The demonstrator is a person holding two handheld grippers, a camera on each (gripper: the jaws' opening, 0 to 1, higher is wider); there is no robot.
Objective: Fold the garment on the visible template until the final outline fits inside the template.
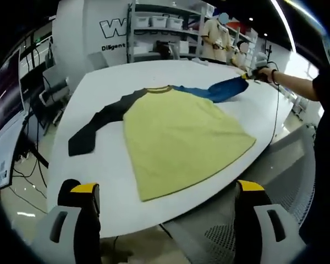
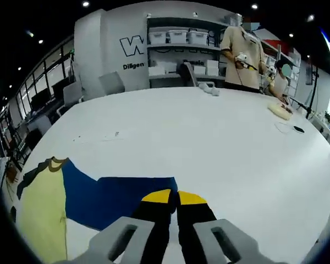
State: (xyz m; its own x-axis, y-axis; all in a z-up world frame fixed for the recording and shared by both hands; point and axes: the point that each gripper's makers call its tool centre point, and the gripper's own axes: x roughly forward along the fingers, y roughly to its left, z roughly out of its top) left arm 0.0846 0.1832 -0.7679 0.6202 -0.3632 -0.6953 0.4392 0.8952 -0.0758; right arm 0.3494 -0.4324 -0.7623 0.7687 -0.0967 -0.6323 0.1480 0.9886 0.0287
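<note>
Left gripper view hangs back off the counter's [image 1: 115, 88] near edge, looking across it from above, the whole garment [image 1: 176, 137] laid out ahead. Right gripper view sits low and close, right over the blue sleeve [image 2: 115, 201], facing the shelves [image 2: 179, 38]. Both share the counter, sleeve and shelving wall.

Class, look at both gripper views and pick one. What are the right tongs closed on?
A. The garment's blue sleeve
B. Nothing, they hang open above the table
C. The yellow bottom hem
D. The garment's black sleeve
A: in the right gripper view the right tongs are shut on the blue sleeve, and the left gripper view shows that sleeve lifted at its tip.
</note>
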